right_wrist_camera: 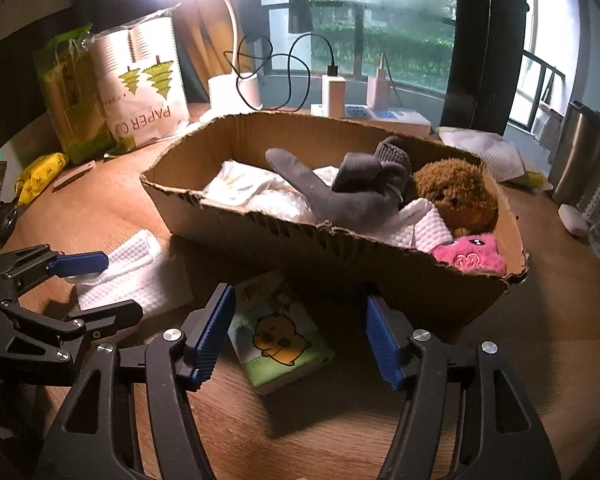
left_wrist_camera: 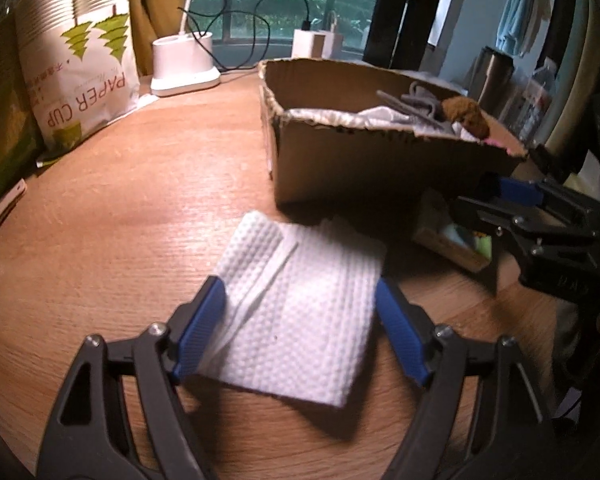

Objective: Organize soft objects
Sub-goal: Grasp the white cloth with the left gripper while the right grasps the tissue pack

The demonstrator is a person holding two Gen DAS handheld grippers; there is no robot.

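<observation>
White cloth [left_wrist_camera: 296, 316] lies between open left tongs [left_wrist_camera: 300, 332]; right tongs [right_wrist_camera: 300, 336] gape.

A home, probably a lived-in room: a wooden desk [left_wrist_camera: 120, 208] by a balcony window [right_wrist_camera: 400, 40], pale clothes hanging on a rack [left_wrist_camera: 520, 20], a white plastic bag of paper cups [left_wrist_camera: 76, 64], white phone chargers [right_wrist_camera: 334, 94]

A dimpled white paper towel [left_wrist_camera: 296, 320] lies on the matt wood-grain table [left_wrist_camera: 120, 208] beside a rough-edged corrugated cardboard box [right_wrist_camera: 332, 248].
</observation>
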